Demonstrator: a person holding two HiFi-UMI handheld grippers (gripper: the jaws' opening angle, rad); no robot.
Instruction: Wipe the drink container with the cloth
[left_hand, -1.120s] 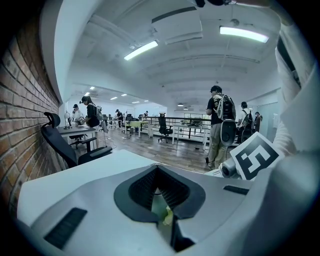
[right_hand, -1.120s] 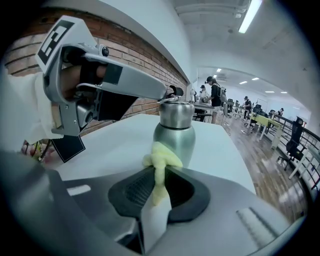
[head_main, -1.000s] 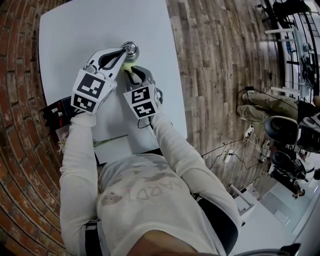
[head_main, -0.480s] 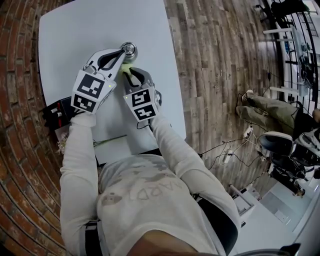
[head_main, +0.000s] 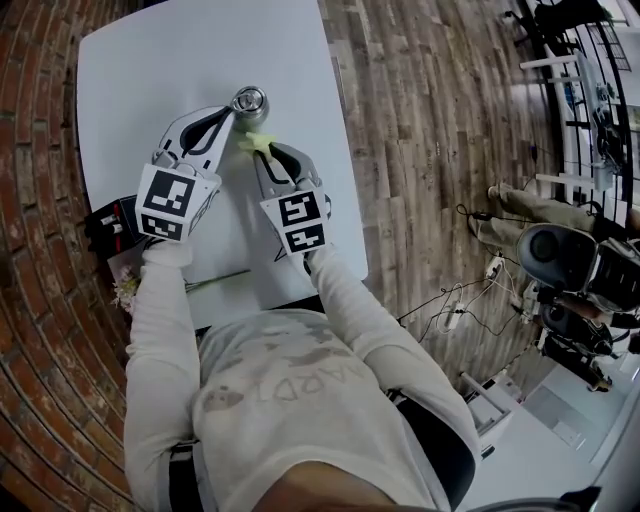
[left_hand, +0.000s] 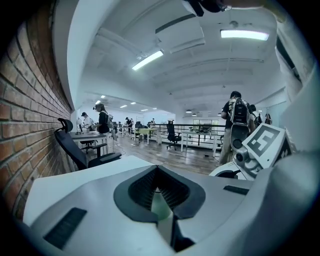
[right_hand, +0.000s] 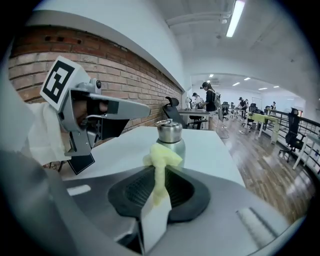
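While still against bottle (right_hand: 170, 131), cloth (right_hand: 162, 157) lower.

Open-plan office — rows of desks (left_hand: 89, 134), swivel chairs (left_hand: 75, 150), ceiling strip lights (left_hand: 147, 60) overhead.

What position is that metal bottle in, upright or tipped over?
Upright. In the right gripper view the metal bottle stands vertical on the white table, cap on top.

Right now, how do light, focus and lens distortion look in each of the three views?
Head view: strong fisheye, the table edges and floor planks bow; even light. Left gripper view: a ceiling lamp glares white, corners dark, near jaws slightly soft. Right gripper view: cloth and bottle sharp, far office bright and washed out, corners dark.
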